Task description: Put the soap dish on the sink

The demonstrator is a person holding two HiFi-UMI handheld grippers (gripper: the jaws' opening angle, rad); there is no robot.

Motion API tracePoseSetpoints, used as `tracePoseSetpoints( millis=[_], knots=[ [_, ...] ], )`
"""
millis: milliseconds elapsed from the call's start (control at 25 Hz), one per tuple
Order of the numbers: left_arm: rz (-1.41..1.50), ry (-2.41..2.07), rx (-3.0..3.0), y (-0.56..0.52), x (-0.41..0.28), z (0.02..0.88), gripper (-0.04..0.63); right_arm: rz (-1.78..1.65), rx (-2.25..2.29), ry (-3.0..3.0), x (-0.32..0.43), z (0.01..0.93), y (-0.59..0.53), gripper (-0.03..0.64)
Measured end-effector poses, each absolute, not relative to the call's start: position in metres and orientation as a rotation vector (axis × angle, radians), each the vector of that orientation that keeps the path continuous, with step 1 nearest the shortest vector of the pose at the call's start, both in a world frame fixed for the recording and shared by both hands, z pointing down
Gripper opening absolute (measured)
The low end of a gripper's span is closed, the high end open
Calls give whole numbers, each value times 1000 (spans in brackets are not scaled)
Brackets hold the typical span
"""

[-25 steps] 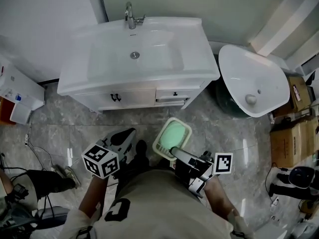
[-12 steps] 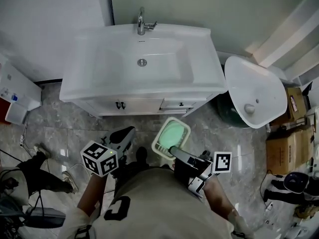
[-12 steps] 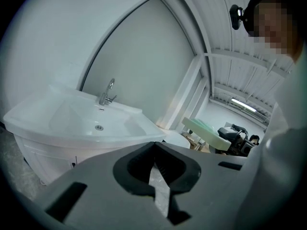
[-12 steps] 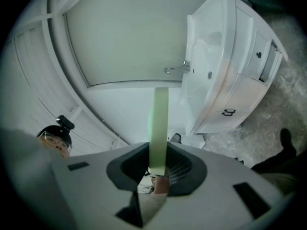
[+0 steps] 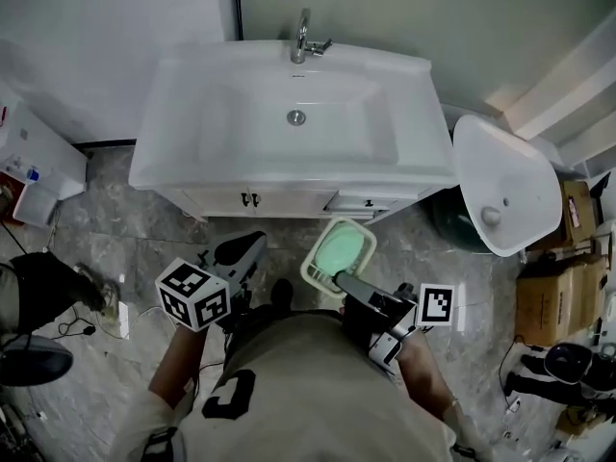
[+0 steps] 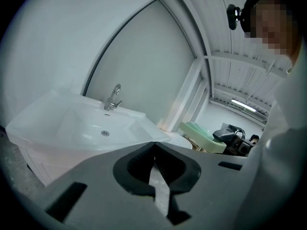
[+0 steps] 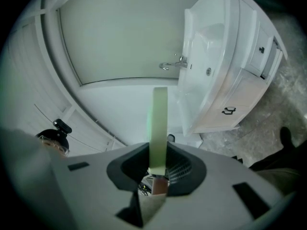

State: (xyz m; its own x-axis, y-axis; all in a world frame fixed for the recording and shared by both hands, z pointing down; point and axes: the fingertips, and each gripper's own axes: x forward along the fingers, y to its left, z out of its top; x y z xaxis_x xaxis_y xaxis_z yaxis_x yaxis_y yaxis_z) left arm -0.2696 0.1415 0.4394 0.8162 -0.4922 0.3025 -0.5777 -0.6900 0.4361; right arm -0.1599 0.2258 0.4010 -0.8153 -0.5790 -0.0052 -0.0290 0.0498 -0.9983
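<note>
My right gripper point(image 5: 339, 279) clamps the green soap dish point(image 5: 342, 248) by its edge, the sink point(image 5: 173, 166) ahead; my left gripper point(image 5: 241, 251) is closed, empty.

The left gripper point(image 5: 245, 250) is held out ahead of the left forearm point(image 5: 171, 378), tipped slightly downward, with its jaws closed together. The right gripper point(image 5: 339, 279) is carried about level ahead of the right forearm point(image 5: 423, 381), its jaws clamped on the soap dish point(image 5: 343, 248) rim.

The person wears a beige short-sleeved shirt point(image 5: 308, 393) with a dark chest mark point(image 5: 229, 397); the grey left gripper point(image 5: 250, 247) and right gripper point(image 5: 340, 278) bear black-and-white marker cubes point(image 5: 192, 295).
</note>
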Motion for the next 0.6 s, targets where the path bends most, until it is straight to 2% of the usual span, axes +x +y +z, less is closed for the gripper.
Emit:
tracePoseSetpoints(
  millis=[320,600],
  knots=[
    [192,-829,2437,139,-299,449,20,-1860,-608,1922,-184,411,218,69],
    [214,-817,2433,145,-293,454,20,-1884,-589,1939,-188,417,216,69]
  ],
)
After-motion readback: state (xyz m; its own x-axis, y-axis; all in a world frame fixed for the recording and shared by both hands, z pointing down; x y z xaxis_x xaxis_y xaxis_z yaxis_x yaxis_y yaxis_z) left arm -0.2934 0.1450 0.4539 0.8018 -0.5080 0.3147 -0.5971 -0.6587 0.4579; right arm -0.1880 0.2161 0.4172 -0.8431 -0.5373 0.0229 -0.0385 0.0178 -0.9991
